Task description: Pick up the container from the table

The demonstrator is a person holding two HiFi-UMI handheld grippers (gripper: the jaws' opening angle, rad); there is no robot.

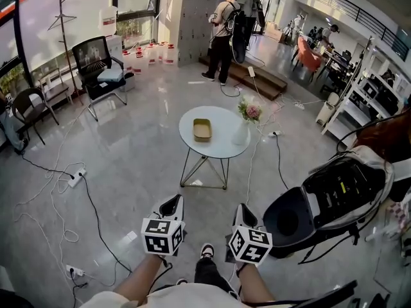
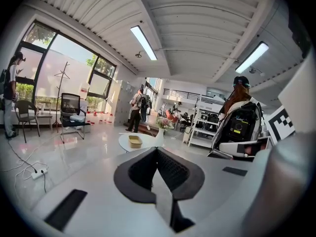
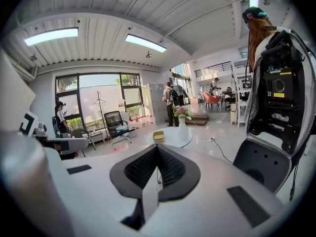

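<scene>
As I judge it, the step in hand was the approach. The container (image 1: 202, 129), a shallow yellowish tray, lay on the round white desk (image 1: 221, 147), just left of a white vase (image 1: 241, 133) with flowers. You stood well apart from it, with a stretch of floor (image 1: 141, 153) between.

Your left gripper (image 1: 174, 203) had its fingers (image 2: 140, 169) closed together, tips touching, with nothing between them. The right gripper (image 1: 241, 210) was the same: its fingers (image 3: 174, 169) met at the tip and held nothing.

To do this step well, you had to walk up to the desk first and mind the cables (image 1: 277, 151) that ran over the floor near its legs. I think the fingers needed to be opened before the reach, and then one wall of the container taken between them. The left gripper seemed the better choice, because the vase stood to the right of the container and could be knocked over. The container looked light and might slide on the smooth top, so a slow closing was wise.

As for the pose, you held both grippers low before your body. They were side by side and near each other, pointing forward to the desk and a little down.
</scene>
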